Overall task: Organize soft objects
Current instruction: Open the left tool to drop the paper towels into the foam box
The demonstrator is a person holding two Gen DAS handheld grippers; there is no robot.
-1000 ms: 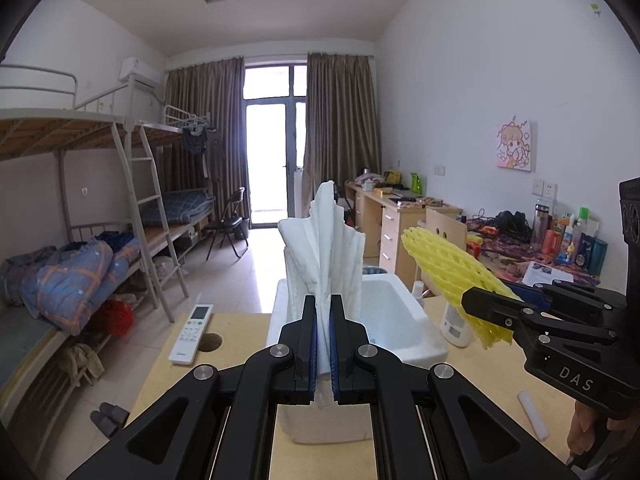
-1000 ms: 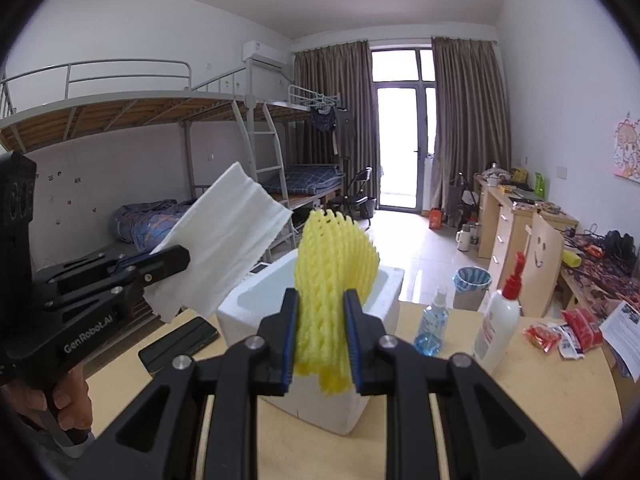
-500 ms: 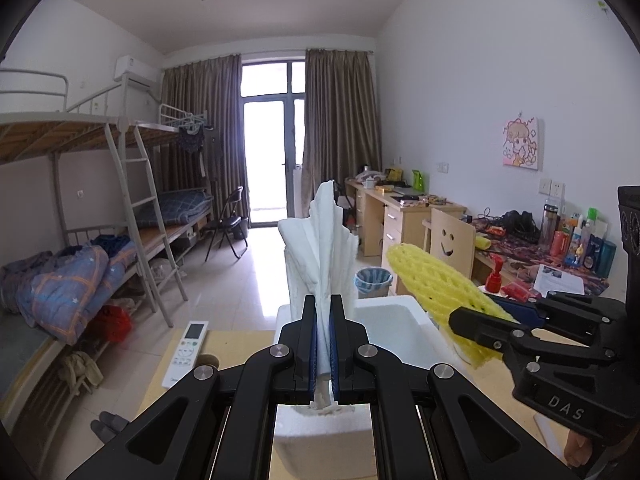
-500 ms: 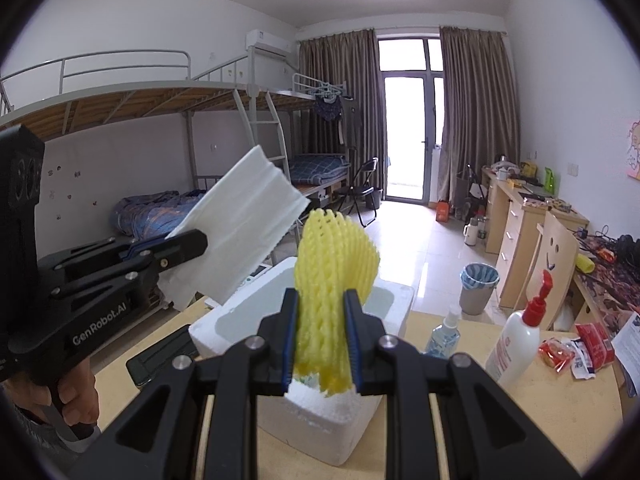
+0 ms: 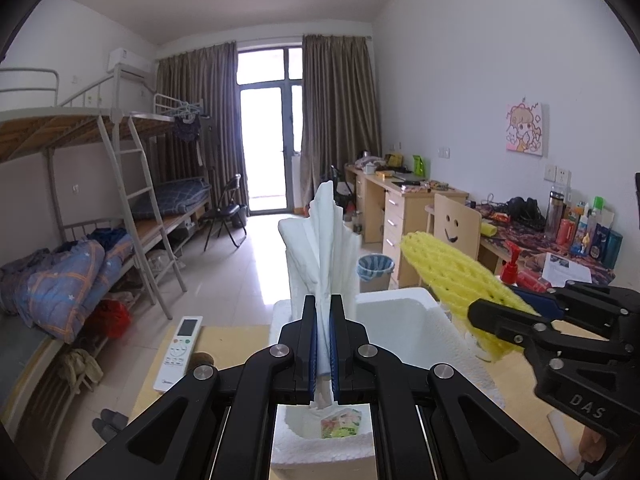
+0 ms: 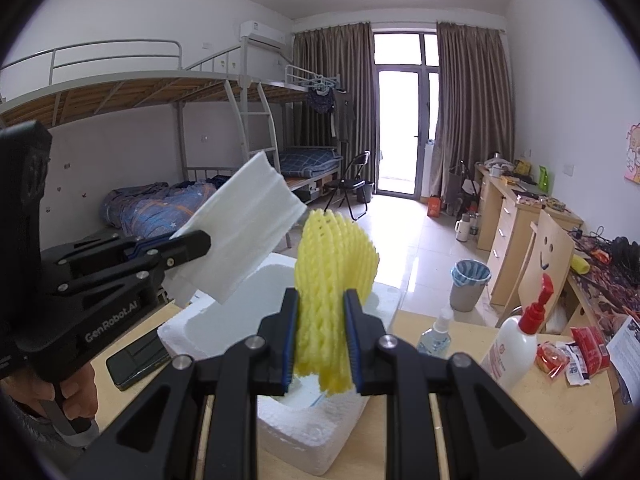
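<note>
- Left wrist view: I see the left gripper clamped on the white foam sheet, frame centre, upright over the white foam box. A small packet already lies inside, bottom centre.
- Right wrist view: the right gripper is clamped on the yellow foam net, centre frame, above the box's near rim.
- Judgement: both soft items lifted, neither released; dropping them in remains.
</note>
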